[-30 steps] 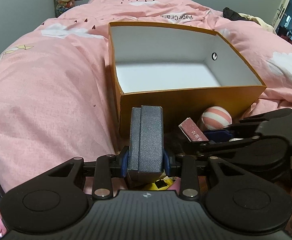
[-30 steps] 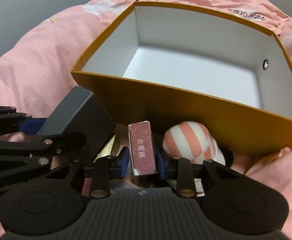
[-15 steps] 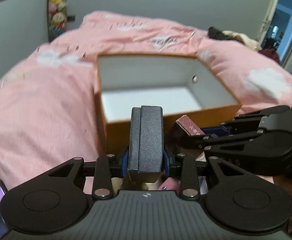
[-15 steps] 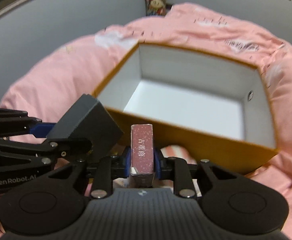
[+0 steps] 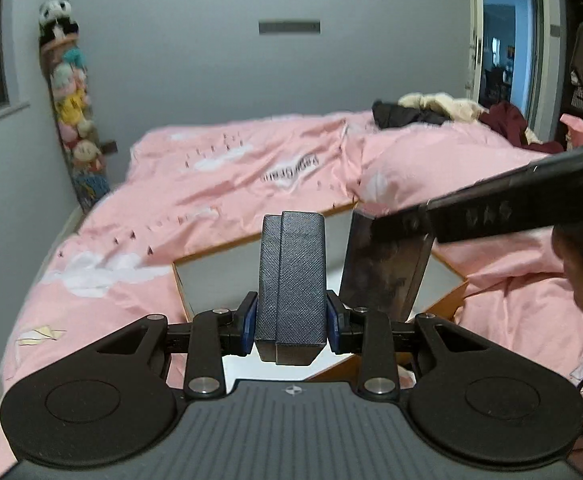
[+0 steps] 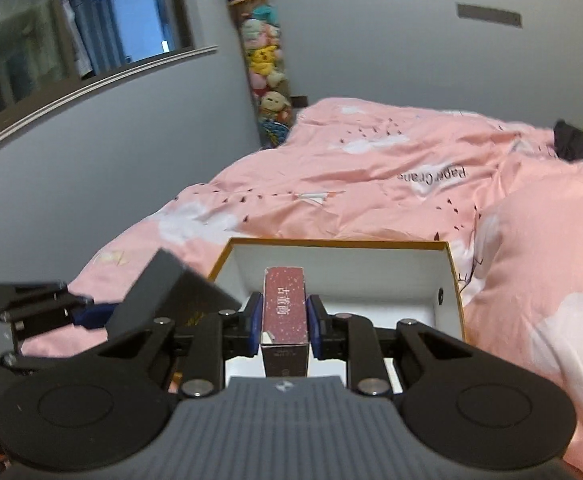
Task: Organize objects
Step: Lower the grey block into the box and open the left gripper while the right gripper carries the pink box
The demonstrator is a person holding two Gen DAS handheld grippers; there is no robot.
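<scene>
My left gripper (image 5: 291, 316) is shut on a dark grey textured box (image 5: 291, 276), held upright. My right gripper (image 6: 283, 320) is shut on a slim maroon box (image 6: 285, 308) with white characters. Both are lifted over the near part of an open orange box with a white inside (image 6: 351, 276), which lies on the pink duvet. In the left wrist view the orange box's rim (image 5: 219, 250) shows behind the grey box, and the maroon box (image 5: 383, 268) hangs just to the right. In the right wrist view the grey box (image 6: 163, 292) is at the left.
The pink duvet (image 6: 371, 168) covers the whole bed. A column of stuffed toys (image 6: 263, 60) hangs in the far wall corner. Dark clothes (image 5: 407, 114) lie at the bed's far right, near a doorway (image 5: 503, 52). A window (image 6: 71, 40) is on the left wall.
Both grippers have risen with their boxes and tilted up, from in front of the orange box to above its near edge. The striped ball has dropped out of view.
</scene>
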